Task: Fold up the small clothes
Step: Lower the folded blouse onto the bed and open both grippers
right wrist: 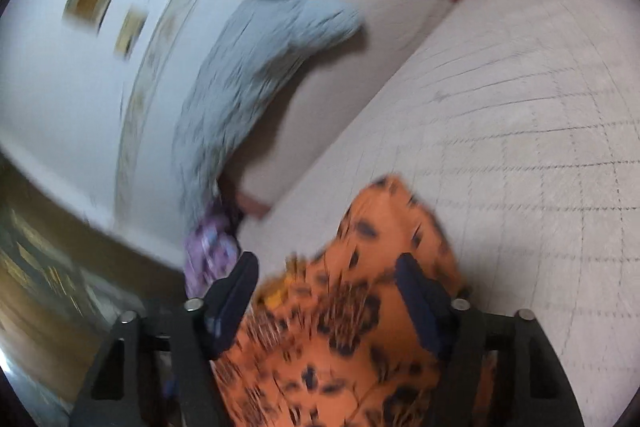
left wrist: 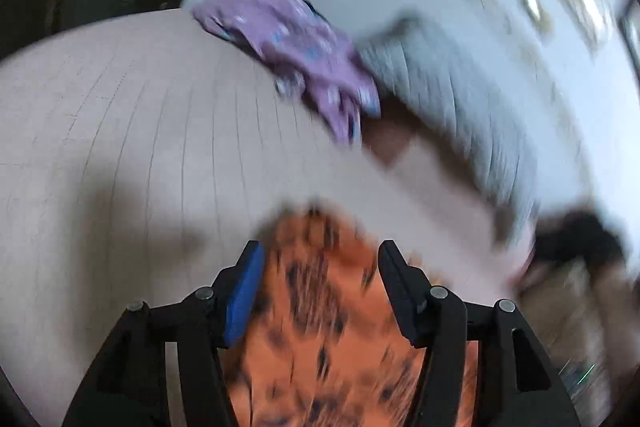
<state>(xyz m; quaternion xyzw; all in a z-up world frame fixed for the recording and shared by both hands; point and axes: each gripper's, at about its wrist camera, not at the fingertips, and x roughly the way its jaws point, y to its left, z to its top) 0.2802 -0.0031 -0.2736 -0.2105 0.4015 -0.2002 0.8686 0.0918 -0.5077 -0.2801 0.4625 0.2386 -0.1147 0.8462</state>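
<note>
Both my left gripper [left wrist: 320, 259] and right gripper [right wrist: 326, 277] stand parted, pads off the orange spotted garment [left wrist: 320, 307] lying beneath them at six o'clock on the quilted bed [left wrist: 120, 127]. I should lift clear gently, leaving the fold undisturbed.

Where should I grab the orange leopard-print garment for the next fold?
Probably its far pointed corner, approached from the near side. The orange garment lies flat on the gridded mat, and that corner juts out clear, away from the purple cloth.
</note>
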